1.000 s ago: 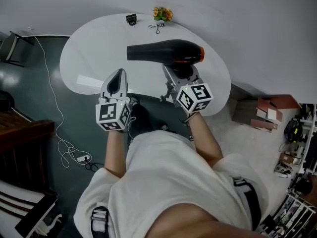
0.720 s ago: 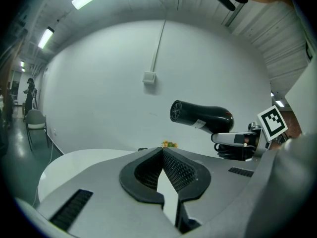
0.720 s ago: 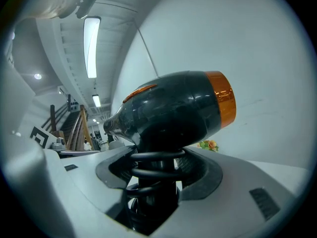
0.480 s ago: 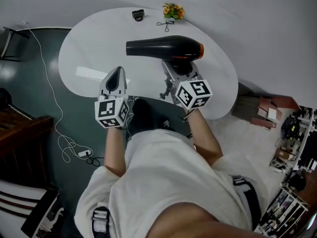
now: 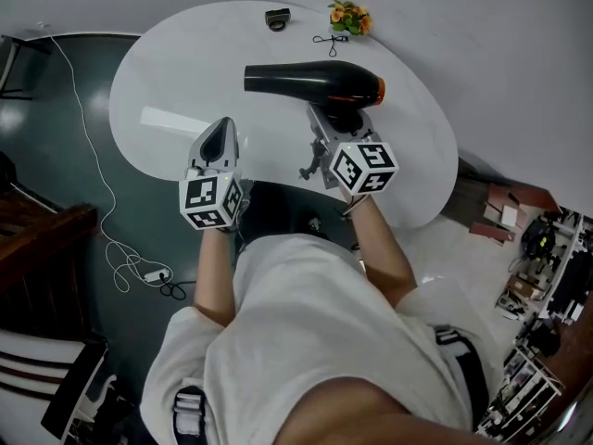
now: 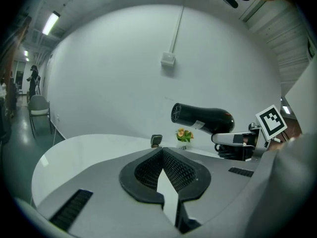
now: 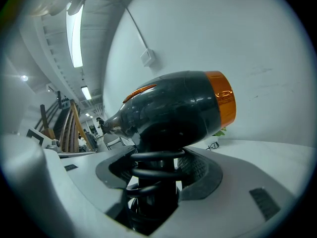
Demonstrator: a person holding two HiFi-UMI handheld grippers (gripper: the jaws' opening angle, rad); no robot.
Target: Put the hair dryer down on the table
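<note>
Both hand-held grippers have advanced farther over the surface (image 5: 148, 72). Nearest, left hand-held gripper (image 5: 221, 126) clenched, empty; right hand-held gripper (image 5: 332, 123) grasping the handle of the one hair dryer (image 5: 310, 82), held clear above the surface; one flower pot (image 5: 349, 17) at 12 o'clock.

My hair dryer (image 5: 310, 82) is glossy black with an orange band at its rear, the table (image 5: 185, 82) white, my left gripper (image 5: 220, 135) and right gripper (image 5: 322, 126) grey with black mesh-patterned pads (image 6: 181, 171) and white cubes (image 5: 211, 202) printed with black square markers, and the flowers (image 5: 350, 17) orange and yellow over green leaves.
</note>
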